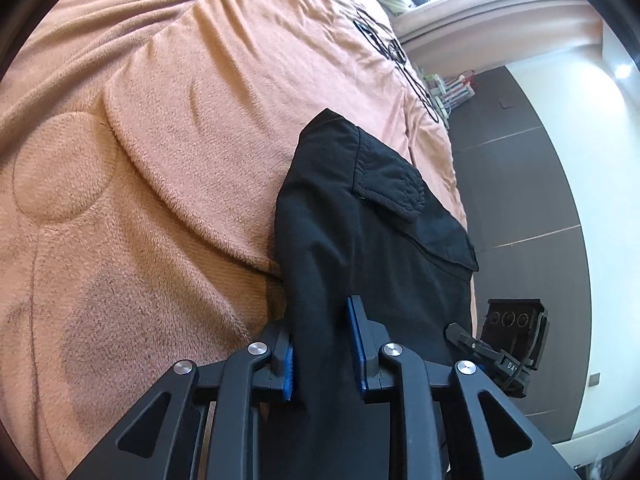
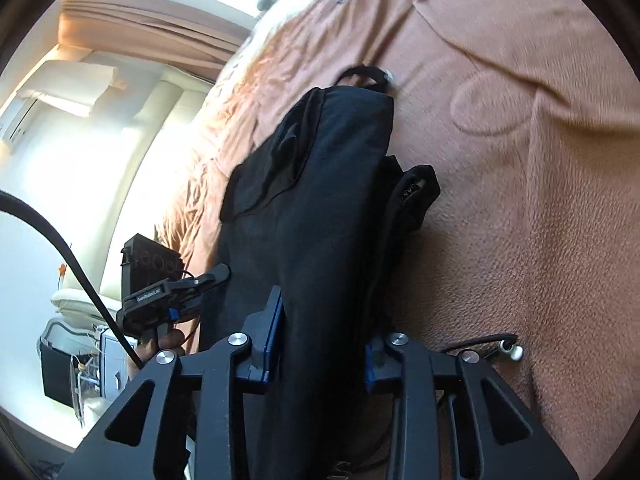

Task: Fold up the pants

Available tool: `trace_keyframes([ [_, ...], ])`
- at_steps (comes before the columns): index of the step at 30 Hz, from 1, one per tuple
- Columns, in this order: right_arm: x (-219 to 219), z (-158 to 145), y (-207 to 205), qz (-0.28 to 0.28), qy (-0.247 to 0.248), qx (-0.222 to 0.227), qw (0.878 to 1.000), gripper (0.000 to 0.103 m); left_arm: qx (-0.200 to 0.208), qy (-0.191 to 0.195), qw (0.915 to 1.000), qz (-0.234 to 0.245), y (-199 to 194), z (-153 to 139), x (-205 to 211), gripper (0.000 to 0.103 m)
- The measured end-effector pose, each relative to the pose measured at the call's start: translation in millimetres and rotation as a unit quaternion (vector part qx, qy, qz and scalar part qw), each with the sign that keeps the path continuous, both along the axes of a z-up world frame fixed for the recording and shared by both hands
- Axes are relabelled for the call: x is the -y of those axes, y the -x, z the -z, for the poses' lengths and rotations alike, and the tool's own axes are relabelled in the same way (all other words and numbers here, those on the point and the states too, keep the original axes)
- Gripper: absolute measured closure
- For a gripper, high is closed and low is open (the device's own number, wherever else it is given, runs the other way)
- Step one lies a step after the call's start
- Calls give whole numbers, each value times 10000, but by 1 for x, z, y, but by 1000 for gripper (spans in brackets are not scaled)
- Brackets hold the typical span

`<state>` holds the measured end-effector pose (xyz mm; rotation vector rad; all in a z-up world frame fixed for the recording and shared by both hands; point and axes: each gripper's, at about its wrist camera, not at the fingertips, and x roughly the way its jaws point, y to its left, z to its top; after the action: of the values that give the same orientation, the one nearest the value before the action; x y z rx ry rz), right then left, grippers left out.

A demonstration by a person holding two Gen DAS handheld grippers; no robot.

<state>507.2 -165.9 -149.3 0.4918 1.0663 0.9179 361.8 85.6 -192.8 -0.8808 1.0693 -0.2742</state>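
Left tongs [image 1: 326, 344] and right tongs [image 2: 320, 344] level, clenching black pants [image 1: 360, 220], blanket [image 1: 160, 120] beneath

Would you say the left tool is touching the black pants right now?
Touching: in the left wrist view, the left tool has the black pants pinched between both blue pads.

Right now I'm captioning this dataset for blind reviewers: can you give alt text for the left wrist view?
The left gripper is clamped on a bunched fold of black pants, which hang over a peach fleece blanket on a bed. At lower right, the other gripper also grips the pants, beyond it dark floor.
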Motion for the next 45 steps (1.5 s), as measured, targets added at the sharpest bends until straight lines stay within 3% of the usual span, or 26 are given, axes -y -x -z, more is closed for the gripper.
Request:
trace_keyframes([
  [2,-3,2,-1,9,134,-44,9999,73,-31,-10,10000,43,0,0,-1,79],
  [6,-5,11,-6,52,297,-321,9990,57,-70,-5,10000,66,0,2,-2,78],
  [8,-5,13,-7,6,233,-381,9990,53,-84,3,9999,80,-1,3,-3,78],
  [14,-20,12,-16,-36,232,-280,9993,53,-87,70,9999,46,-3,11,-4,78],
  [18,-20,9,-11,18,225,-98,9997,72,81,20,9999,66,2,4,-2,86],
  [21,-20,0,-2,16,222,98,9997,78,184,-13,9998,92,6,-5,0,90],
  [33,-24,-42,45,80,293,894,9955,82,739,-69,9972,118,30,-50,10,91],
  [45,8,-98,97,295,428,1551,9865,83,1307,-45,9910,273,58,-108,40,92],
])
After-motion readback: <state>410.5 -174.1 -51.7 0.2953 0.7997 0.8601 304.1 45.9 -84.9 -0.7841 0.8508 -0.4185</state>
